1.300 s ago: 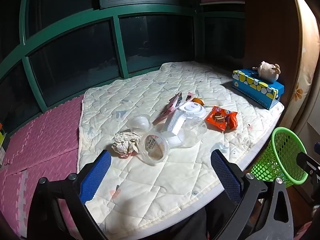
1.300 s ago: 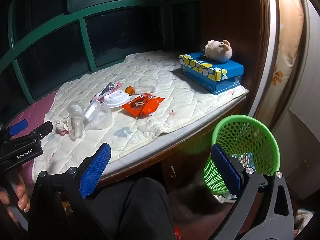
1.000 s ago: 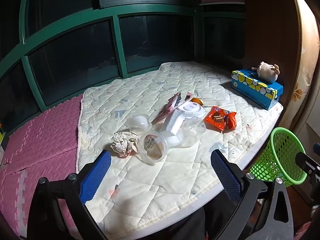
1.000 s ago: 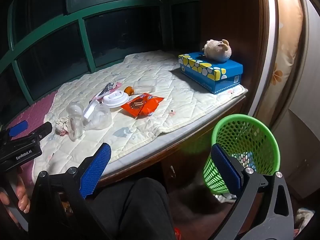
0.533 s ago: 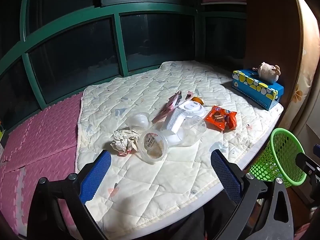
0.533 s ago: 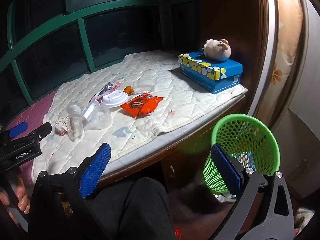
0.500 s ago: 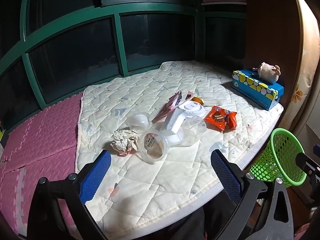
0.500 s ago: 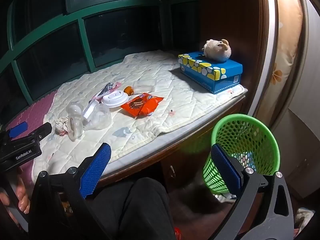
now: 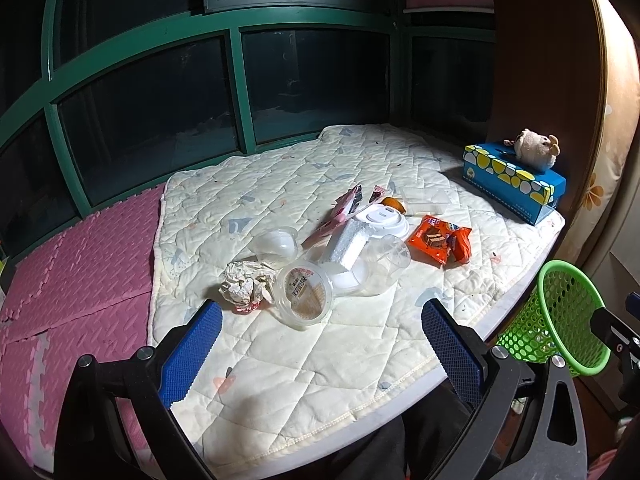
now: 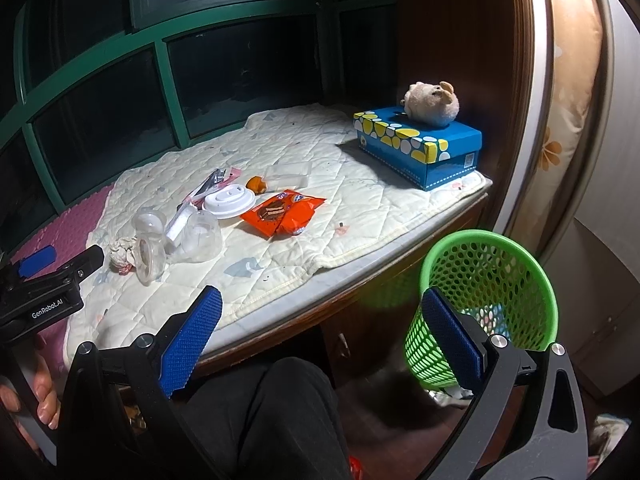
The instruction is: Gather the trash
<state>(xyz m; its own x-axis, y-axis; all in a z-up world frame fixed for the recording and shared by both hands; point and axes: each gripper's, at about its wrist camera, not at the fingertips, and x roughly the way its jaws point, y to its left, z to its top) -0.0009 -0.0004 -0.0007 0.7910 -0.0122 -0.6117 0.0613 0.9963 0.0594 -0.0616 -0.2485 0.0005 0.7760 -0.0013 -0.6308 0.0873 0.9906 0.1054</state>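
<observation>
Trash lies in a cluster on the cream quilted mat [image 9: 280, 344]: a crumpled paper ball [image 9: 245, 285], a clear plastic cup with a printed lid [image 9: 305, 293], a second clear cup [image 9: 384, 262], a white foam block [image 9: 347, 245], a white round lid [image 9: 382, 218], pink wrappers [image 9: 344, 212] and an orange snack packet [image 9: 439, 239]. A green mesh bin [image 10: 484, 300] stands on the floor at the right. My left gripper [image 9: 320, 344] is open and empty, short of the cluster. My right gripper [image 10: 320, 340] is open and empty, beside the bin.
A blue tissue box [image 10: 416, 146] with a plush toy [image 10: 432, 104] on top stands at the mat's far right. Pink foam tiles [image 9: 72, 264] lie to the left. Green-framed windows [image 9: 236, 92] close the back. The person's dark-trousered legs [image 10: 272, 408] are below.
Both views have shifted only slightly; the left gripper has crept a little toward the trash cluster. Both grippers stay open and nothing has been taken.
</observation>
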